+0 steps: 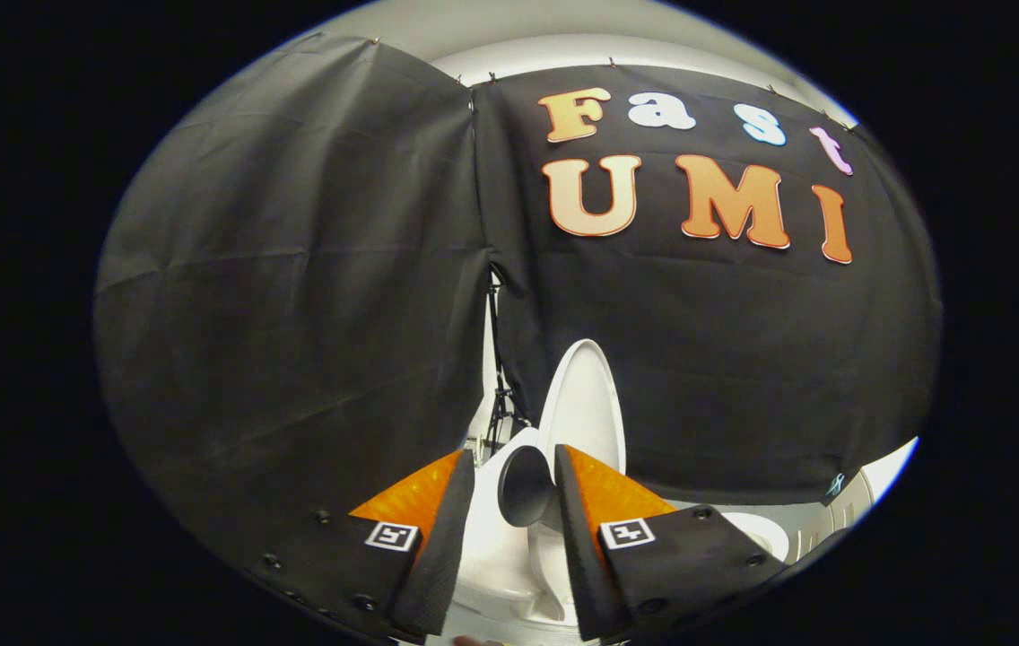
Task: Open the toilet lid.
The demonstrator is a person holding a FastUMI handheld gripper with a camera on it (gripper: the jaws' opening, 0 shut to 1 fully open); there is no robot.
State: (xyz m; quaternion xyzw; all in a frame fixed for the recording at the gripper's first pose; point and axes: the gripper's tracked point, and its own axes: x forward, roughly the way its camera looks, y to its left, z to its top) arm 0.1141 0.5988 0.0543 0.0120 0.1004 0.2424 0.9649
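So here's where we're at: our gripper (pixel 514 502) is hanging above the toilet (pixel 509 556), looking down past it toward the black cloth wall (pixel 294 296), and the fingers are parted with a clear gap between them, nothing pinched. The toilet lid (pixel 583 404) is just beyond the fingertips and, as far as we can tell, it's already standing up, tilted back toward the cloth, its white inner face turned our way. Between the fingers there's a dark funnel-shaped thing (pixel 523 484) near the right finger; we honestly can't tell what it is or whether it's touching anything. Our guess is the lid is hard moulded plastic: stiff, fairly light, glossy and so a bit slippery, swinging on a hinge at the back. If it still needs nudging, we'd take it at the free rim, the end farthest from the hinge, since that's where it turns easiest, and a thin edge like that fits a two-finger pinch fine. Smooth plastic could slide out of a loose grip though, and a dropped lid slams, so pushing gently with one finger against the face might be safer than clamping. There's also a stand (pixel 500 395) in the gap between the cloth panels, well behind the toilet.
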